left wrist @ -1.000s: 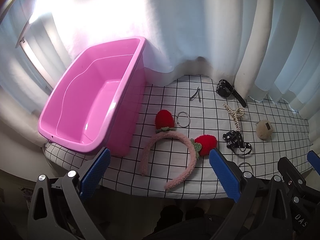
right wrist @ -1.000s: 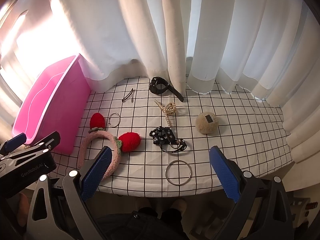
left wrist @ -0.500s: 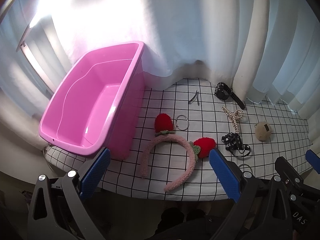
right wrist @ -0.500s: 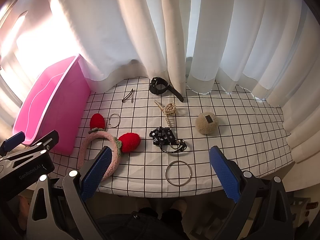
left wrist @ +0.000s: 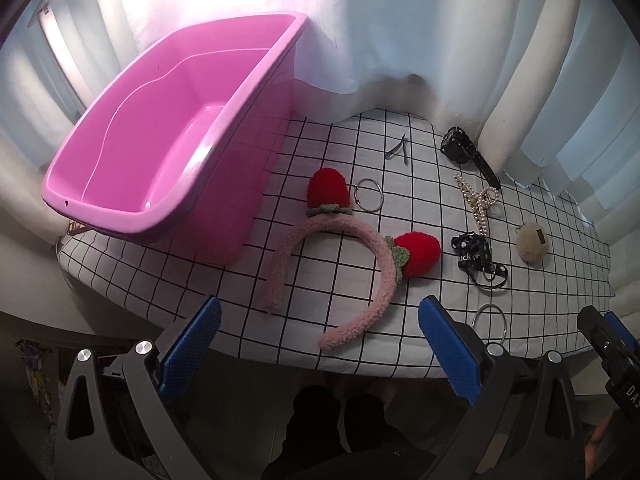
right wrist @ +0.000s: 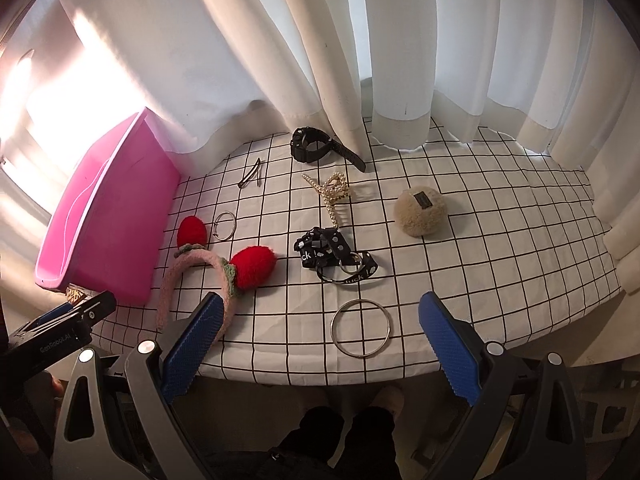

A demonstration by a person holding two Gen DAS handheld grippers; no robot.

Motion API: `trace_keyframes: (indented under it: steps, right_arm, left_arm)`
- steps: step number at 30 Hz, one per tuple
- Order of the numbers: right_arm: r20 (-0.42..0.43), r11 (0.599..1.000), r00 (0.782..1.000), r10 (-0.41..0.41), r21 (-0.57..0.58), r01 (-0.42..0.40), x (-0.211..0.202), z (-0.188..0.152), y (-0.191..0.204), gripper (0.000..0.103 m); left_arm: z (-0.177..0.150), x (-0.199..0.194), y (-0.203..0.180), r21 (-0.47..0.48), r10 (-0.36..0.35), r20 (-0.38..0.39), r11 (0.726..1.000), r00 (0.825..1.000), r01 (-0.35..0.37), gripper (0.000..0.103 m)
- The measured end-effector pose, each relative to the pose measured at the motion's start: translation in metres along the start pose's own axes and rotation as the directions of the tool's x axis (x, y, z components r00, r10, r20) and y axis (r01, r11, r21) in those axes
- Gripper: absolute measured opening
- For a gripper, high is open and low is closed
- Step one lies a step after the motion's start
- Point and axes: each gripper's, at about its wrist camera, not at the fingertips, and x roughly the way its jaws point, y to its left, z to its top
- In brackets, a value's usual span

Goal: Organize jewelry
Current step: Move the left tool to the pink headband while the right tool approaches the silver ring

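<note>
A pink fluffy headband (left wrist: 352, 252) (right wrist: 192, 276) with two red strawberry puffs lies near the table's front. Around it lie a small silver ring (left wrist: 369, 200) (right wrist: 225, 225), a large silver bangle (right wrist: 362, 328) (left wrist: 489, 320), a black printed ribbon strap (right wrist: 334, 256) (left wrist: 476, 258), a pearl clip (right wrist: 334, 192) (left wrist: 478, 204), a beige pompom (right wrist: 421, 210) (left wrist: 531, 241), a black watch (right wrist: 316, 148) (left wrist: 466, 152) and a metal hair clip (right wrist: 250, 174) (left wrist: 398, 150). The empty pink tub (left wrist: 168, 136) (right wrist: 100, 216) stands at the left. My left gripper (left wrist: 318, 354) and right gripper (right wrist: 316, 350) hang open before the table's front edge, holding nothing.
White curtains (right wrist: 360, 48) hang along the table's back and right side, touching the checked cloth (right wrist: 500, 248). The person's dark legs (right wrist: 344, 440) are below the table edge. The left gripper's body (right wrist: 52, 332) shows at the right view's lower left.
Both grippers have moved closer to the table, the left one most; the objects look larger. Nothing on the table has moved, and both grippers stay open.
</note>
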Motion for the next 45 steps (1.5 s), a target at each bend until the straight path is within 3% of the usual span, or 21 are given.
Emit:
trace_keyframes:
  steps: [5, 10, 12, 16, 24, 31, 36, 45]
  right_arm:
    - [0.001, 1.0, 1.0, 0.004, -0.003, -0.004, 0.015, -0.014, -0.022, 0.094]
    - [-0.028, 1.0, 1.0, -0.003, -0.018, 0.002, 0.038, -0.029, -0.042, 0.094]
    - [-0.05, 1.0, 0.999, 0.0, -0.013, -0.001, 0.051, -0.035, -0.048, 0.094]
    - [-0.077, 1.0, 0.997, 0.012, 0.001, -0.012, 0.073, -0.045, -0.054, 0.094]
    - [-0.095, 0.999, 0.996, 0.0, -0.042, -0.004, 0.105, -0.056, -0.043, 0.094]
    - [-0.093, 0.999, 0.996, -0.007, -0.042, 0.003, 0.124, -0.057, -0.04, 0.094]
    - [-0.085, 0.999, 0.996, -0.024, -0.026, 0.021, 0.133, -0.06, -0.042, 0.094]
    - [-0.076, 0.997, 0.996, -0.054, -0.057, 0.05, 0.147, -0.067, -0.041, 0.094]
  left_arm:
    - [-0.016, 0.025, 0.002, -0.045, -0.036, -0.049, 0.998, 0.998, 0.034, 0.097]
    - [-0.029, 0.039, -0.001, -0.06, -0.039, 0.049, 0.997, 0.998, 0.042, 0.097]
    - [-0.031, 0.05, -0.001, -0.07, -0.064, 0.038, 0.995, 0.997, 0.066, 0.097]
    - [-0.033, 0.078, -0.011, 0.003, -0.035, -0.049, 0.999, 0.998, 0.036, 0.097]
    - [-0.036, 0.107, -0.024, 0.075, 0.019, 0.003, 0.997, 1.0, -0.019, 0.097]
    - [-0.028, 0.128, -0.039, 0.155, -0.025, 0.027, 0.988, 0.999, 0.02, 0.097]
    - [-0.03, 0.142, -0.044, 0.159, -0.063, 0.002, 0.985, 0.998, 0.062, 0.097]
    - [-0.037, 0.158, -0.058, 0.199, -0.074, 0.0, 0.977, 0.997, 0.073, 0.097]
